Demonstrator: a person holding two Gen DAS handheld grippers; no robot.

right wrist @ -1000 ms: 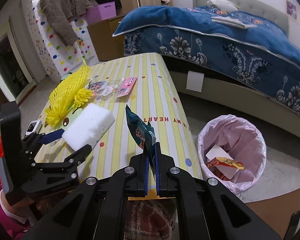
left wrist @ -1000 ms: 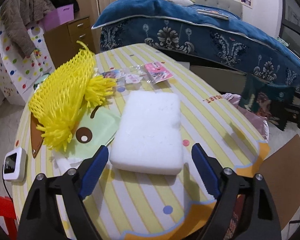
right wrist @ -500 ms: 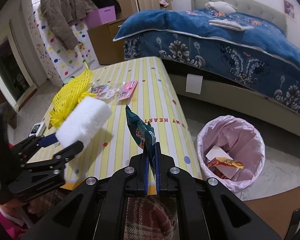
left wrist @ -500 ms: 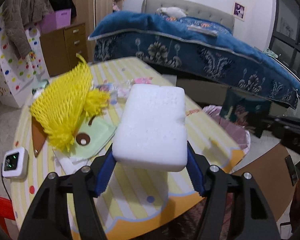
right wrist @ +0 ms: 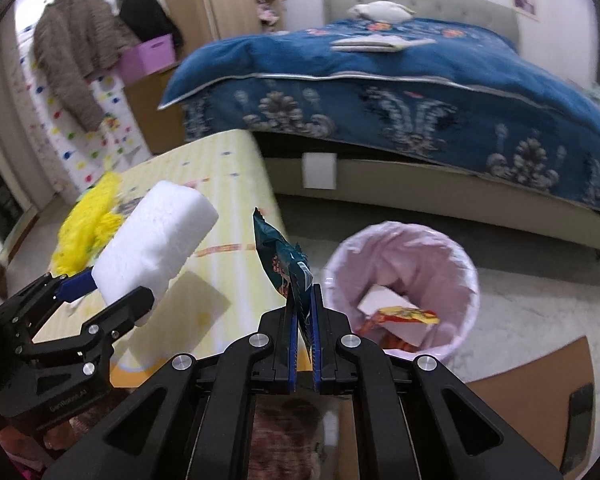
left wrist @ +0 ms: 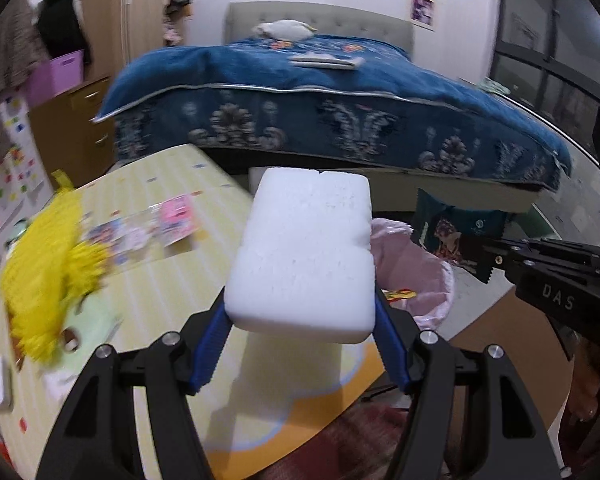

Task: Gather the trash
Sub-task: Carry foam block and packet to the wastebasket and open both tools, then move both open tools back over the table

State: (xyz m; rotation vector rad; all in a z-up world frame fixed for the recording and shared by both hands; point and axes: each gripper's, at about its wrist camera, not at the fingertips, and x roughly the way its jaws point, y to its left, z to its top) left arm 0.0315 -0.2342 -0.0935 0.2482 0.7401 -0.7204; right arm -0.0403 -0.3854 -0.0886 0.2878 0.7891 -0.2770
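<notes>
Reading "DAS" on right gripper (left wrist: pixel 488 258) beside foam block (left wrist: pixel 304 256)

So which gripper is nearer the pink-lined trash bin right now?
Right. The right gripper, shut on a teal snack wrapper, sits just beside the pink-lined trash bin rim. The left gripper, gripping the white foam block, is over the table edge.

Bright indoor light, motion blur, dark fisheye-curved corners.
</notes>
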